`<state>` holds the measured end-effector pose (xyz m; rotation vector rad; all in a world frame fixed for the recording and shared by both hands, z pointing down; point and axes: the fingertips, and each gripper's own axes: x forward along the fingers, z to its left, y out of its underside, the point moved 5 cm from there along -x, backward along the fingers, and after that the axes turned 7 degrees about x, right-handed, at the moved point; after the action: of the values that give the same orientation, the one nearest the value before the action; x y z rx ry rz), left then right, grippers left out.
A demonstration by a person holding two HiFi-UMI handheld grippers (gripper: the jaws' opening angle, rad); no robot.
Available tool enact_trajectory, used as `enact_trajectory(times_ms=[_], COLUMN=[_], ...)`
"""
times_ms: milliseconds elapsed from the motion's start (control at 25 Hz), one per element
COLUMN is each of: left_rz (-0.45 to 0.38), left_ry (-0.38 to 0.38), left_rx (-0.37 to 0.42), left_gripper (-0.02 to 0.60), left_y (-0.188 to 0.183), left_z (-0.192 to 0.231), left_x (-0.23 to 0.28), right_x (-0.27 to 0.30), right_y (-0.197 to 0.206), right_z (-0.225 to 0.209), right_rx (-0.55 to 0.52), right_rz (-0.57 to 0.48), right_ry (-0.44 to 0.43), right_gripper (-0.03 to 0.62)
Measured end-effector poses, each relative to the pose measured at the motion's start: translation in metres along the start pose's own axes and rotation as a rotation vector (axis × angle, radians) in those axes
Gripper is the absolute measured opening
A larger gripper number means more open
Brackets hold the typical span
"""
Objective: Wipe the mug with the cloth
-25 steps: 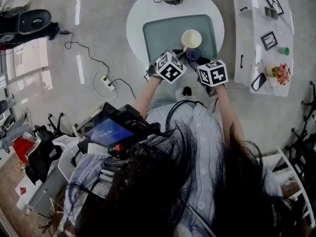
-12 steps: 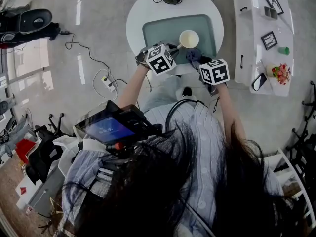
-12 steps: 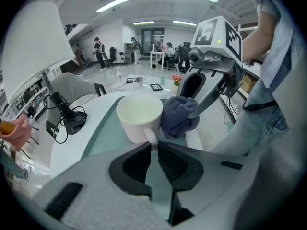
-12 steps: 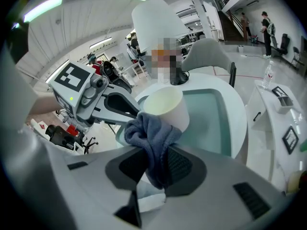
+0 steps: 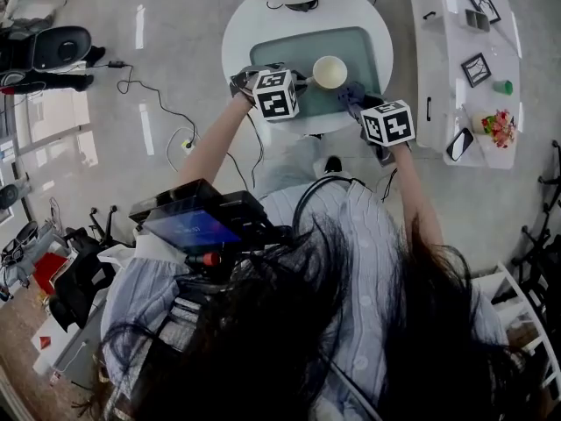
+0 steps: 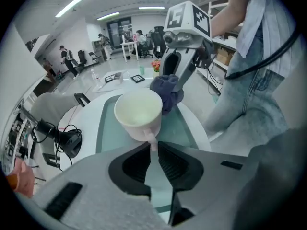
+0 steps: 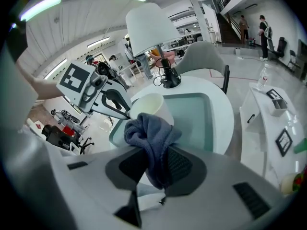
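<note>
A cream mug (image 5: 330, 71) is over the green mat (image 5: 289, 55) on the round white table. My left gripper (image 5: 301, 82) is shut on the mug's handle (image 6: 153, 143); in the left gripper view the mug (image 6: 138, 113) sits just beyond the jaws. My right gripper (image 5: 358, 102) is shut on a bunched blue-grey cloth (image 7: 152, 139). The cloth (image 6: 167, 91) presses against the mug's side away from the handle. In the right gripper view the mug (image 7: 150, 108) stands right behind the cloth, with the left gripper (image 7: 98, 92) beyond it.
A white lamp (image 7: 149, 28) with a black base stands at the table's far edge, a grey chair (image 7: 204, 56) behind it. A white side shelf (image 5: 465, 60) to the right carries picture frames, flowers (image 5: 498, 130) and a phone (image 5: 459, 145). Cables and a power strip (image 5: 187, 143) lie on the floor to the left.
My left gripper has swung left and farther from the person, still holding the mug's handle. The mug shifted slightly left. The right gripper with the cloth stays at the mug.
</note>
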<state>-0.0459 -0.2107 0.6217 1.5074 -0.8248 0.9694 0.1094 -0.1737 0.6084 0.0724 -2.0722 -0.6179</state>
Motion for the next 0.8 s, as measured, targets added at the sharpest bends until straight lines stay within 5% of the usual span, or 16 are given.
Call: enact_trajectory(times_ms=[320,600,800], left_rz=[0.058,-0.107,-0.095], left_ry=[-0.021,-0.144,-0.188], left_rx=[0.068,-0.164,-0.035], left_gripper=[0.057,0.057,0.058], left_y=[0.003,-0.002,-0.024], left_z=[0.012,0.008,-0.010], left_x=[-0.003,-0.023,-0.035], right_x=[-0.005,0.000,0.001], right_y=[-0.009,-0.006,-0.006], right_z=[-0.008,-0.005,-0.009], right_rx=[-0.026,0.001,0.009], right_rz=[0.004,-0.006,-0.011], right_ry=[0.014,0.008,0.008], right_gripper=[0.098,0.098,0.098])
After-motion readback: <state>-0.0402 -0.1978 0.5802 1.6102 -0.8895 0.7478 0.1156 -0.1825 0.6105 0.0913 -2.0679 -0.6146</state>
